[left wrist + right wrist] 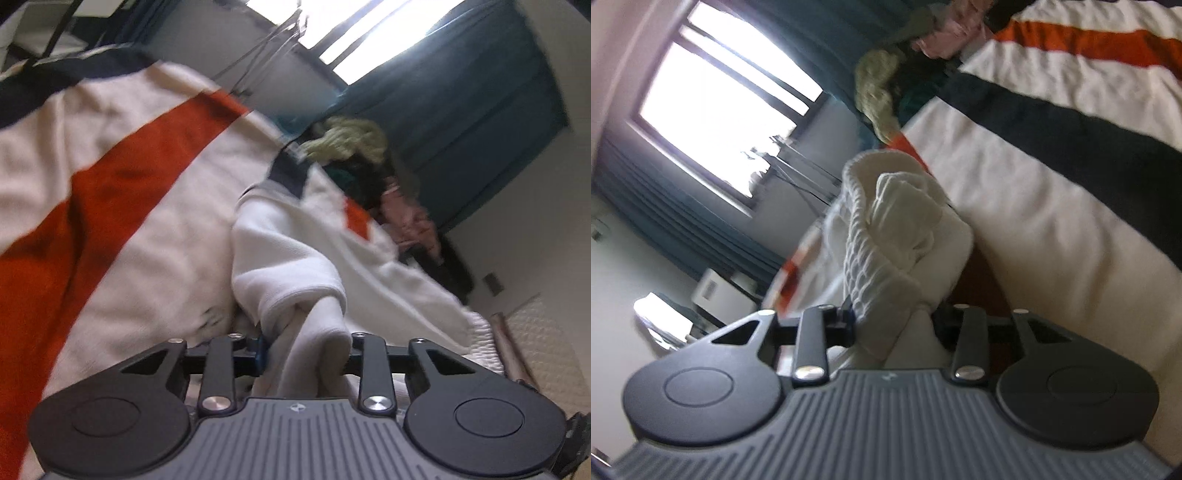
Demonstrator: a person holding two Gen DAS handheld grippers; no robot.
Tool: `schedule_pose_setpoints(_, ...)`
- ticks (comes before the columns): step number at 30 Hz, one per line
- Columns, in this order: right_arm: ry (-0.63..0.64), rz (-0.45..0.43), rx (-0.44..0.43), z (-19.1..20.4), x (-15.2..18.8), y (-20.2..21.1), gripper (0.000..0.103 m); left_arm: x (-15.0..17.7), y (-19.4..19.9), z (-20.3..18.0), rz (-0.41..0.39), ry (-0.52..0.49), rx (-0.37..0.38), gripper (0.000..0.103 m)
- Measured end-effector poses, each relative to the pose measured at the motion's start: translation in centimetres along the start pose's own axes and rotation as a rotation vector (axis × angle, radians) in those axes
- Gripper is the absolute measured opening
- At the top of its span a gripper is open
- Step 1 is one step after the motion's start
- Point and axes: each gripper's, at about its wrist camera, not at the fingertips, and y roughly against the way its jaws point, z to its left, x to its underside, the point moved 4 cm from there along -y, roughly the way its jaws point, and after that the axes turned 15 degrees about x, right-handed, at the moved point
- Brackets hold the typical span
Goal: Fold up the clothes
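A white sweater (122, 206) banded in orange and navy is held up, lifted and spread, between two hand-held grippers. The left gripper (306, 350) has its jaws clamped on a bunched white fold; the right gripper (897, 317) has its jaws clamped on a ribbed white edge. From each grip the sweater's body stretches away forward, with both holds equally near it. Beyond the sweater, toward the window (716, 110), lies a pile of other clothes (354, 147).

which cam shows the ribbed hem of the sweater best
The right wrist view: the ribbed hem runs up from the right gripper, its knit texture clear. The left wrist view shows only a blurred strip of it at the sweater's far edge.
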Motion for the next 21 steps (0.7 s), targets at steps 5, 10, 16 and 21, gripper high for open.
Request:
schedule_pose_setpoints(5,-0.026,-0.092,-0.058,1.3,-5.5,1.3,0.039,-3.9,-3.1,-4.9,-0.027,-0.005,0.096,0.03)
schedule_pose_setpoints(10,-0.05,-0.198,-0.064,1.0,-13.1,1.3,0.039,-6.6,-12.0,-10.6,0.009,-0.076,0.111,0.03)
schedule_pose_setpoints(16,-0.042,-0.319,0.026,-1.8,-22.1,-1.5,0.039,-8.7,-28.5,-15.9,0.17,-0.185,0.138,0.03)
schedule_pose_setpoints(21,-0.085,-0.371,0.076,-7.5,-26.0,-6.3,0.039,-6.7,-39.4,-18.7,0.196,-0.309,0.175,0.03)
